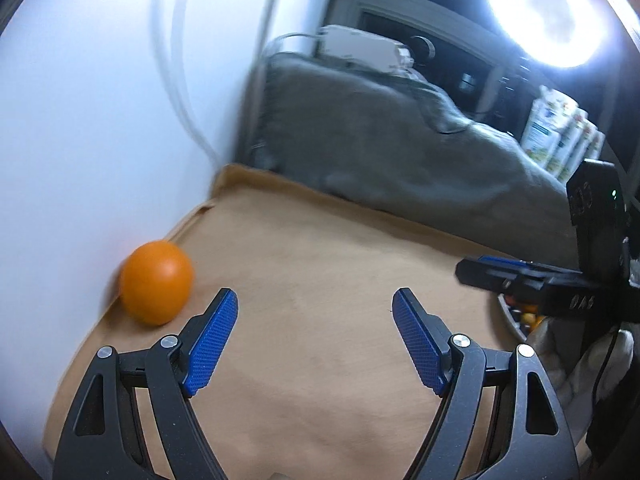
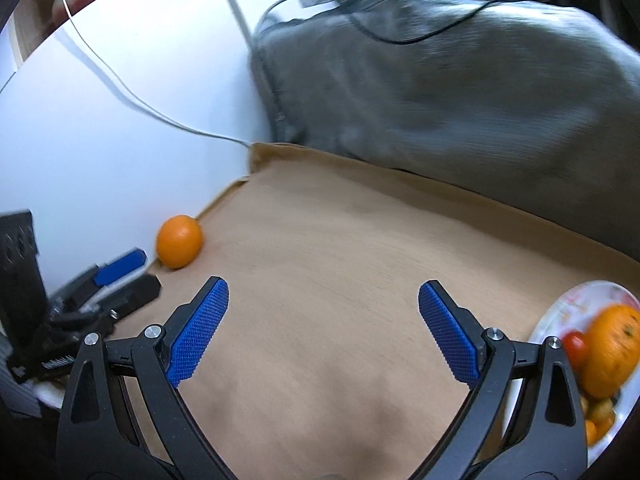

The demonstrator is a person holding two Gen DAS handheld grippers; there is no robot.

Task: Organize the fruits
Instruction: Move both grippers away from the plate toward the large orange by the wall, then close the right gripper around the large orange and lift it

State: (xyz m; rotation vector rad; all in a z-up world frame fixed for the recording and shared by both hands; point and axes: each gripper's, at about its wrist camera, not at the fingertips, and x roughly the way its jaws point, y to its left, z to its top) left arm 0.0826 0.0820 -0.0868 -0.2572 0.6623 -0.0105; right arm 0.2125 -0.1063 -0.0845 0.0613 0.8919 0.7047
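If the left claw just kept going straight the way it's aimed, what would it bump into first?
Probably only the bare tan cloth. The left gripper points down at it with open jaws, and the orange sits off to its left, outside that line, though depth is hard to judge.

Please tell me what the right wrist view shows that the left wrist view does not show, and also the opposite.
Only the right wrist view shows the plate's contents clearly: a large orange fruit, a small red fruit and small orange ones.

Only the left wrist view shows a bright ring light and a row of cartons.

Both show the lone orange at the tan cloth's edge, the grey cushion, and the left gripper and right gripper, both open and empty.
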